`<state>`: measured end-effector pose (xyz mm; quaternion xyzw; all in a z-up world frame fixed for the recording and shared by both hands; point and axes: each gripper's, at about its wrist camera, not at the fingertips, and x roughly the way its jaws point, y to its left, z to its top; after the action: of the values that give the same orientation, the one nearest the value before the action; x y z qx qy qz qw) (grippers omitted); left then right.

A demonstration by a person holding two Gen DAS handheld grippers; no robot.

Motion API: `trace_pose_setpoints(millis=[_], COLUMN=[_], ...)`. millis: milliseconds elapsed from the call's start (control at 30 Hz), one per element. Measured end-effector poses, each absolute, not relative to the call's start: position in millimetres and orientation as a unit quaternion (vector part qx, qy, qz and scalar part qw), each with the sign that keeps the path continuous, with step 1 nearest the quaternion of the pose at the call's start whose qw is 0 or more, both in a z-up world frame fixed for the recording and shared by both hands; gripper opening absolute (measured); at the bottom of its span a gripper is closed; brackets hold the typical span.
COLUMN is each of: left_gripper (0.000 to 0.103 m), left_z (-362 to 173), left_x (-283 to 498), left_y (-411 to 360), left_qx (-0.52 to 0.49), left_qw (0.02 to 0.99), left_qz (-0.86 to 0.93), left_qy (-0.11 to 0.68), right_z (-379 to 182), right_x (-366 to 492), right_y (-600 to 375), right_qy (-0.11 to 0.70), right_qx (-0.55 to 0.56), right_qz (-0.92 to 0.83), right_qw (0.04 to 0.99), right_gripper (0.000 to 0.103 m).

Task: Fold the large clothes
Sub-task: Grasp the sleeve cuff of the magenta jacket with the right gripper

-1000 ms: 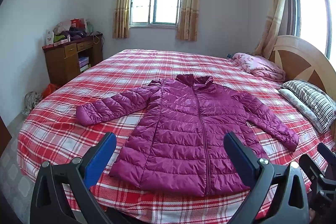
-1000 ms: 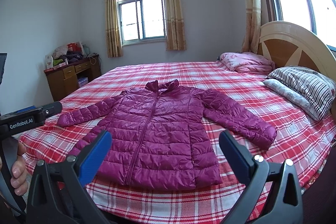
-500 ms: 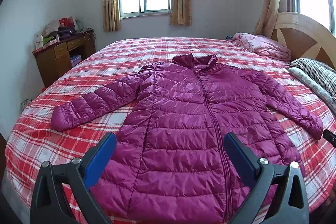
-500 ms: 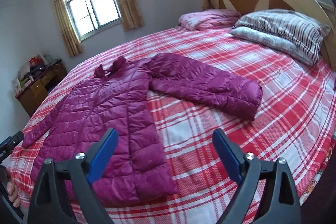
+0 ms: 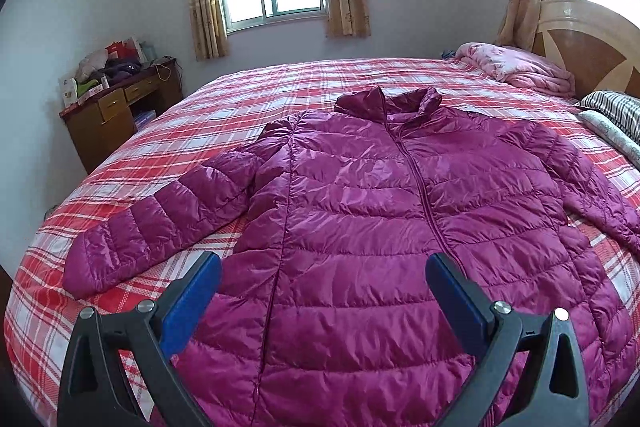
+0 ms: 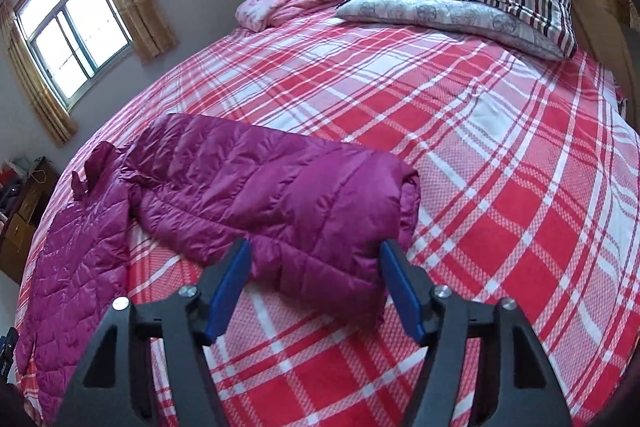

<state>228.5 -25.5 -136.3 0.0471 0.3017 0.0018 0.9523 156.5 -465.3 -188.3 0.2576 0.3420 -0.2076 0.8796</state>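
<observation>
A magenta puffer jacket (image 5: 384, 227) lies face up, zipped and spread flat on the plaid bedspread (image 6: 500, 155), both sleeves out. The step in hand looks like the first fold. The right tongs (image 6: 314, 287) are closing around the right sleeve cuff (image 6: 360, 227), pads not yet pressing. The left tongs (image 5: 322, 291) hover wide over the jacket's lower left front, holding nothing. Next, probably, pinch the cuff and carry the sleeve across the chest.

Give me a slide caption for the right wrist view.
Right gripper closing around the purple jacket's sleeve cuff on the plaid bed.
</observation>
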Motion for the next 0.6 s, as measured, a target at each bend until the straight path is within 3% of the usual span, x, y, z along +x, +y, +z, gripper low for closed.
trace_pose_setpoints(millis=[100, 200, 267, 367, 600], left_gripper=[0.102, 0.102, 0.102, 0.102, 0.102], left_z=[-138.4, -143.6, -149.7, -159.0, -163.6], left_x=[241.2, 253.6, 259.5, 262.6, 256.1], left_y=[-23.5, -16.6, -14.1, -10.1, -1.8], left_qx=[0.058, 0.059, 0.055, 0.051, 0.036], left_qw=[0.952, 0.949, 0.946, 0.942, 0.940], left_qz=[0.013, 0.021, 0.024, 0.023, 0.017], left_qy=[0.301, 0.308, 0.318, 0.330, 0.338], right_z=[-196.8, -200.7, -202.0, -200.8, -164.4], right_x=[167.5, 176.2, 177.9, 175.7, 174.2], right_y=[-473.1, -471.6, -474.3, -483.3, -473.0], right_qy=[0.353, 0.363, 0.361, 0.354, 0.312], right_qx=[0.268, 0.255, 0.257, 0.272, 0.233], right_qz=[-0.208, -0.198, -0.182, -0.166, -0.185], right_qw=[0.872, 0.874, 0.878, 0.879, 0.903], right_gripper=[0.063, 0.052, 0.032, 0.021, 0.015])
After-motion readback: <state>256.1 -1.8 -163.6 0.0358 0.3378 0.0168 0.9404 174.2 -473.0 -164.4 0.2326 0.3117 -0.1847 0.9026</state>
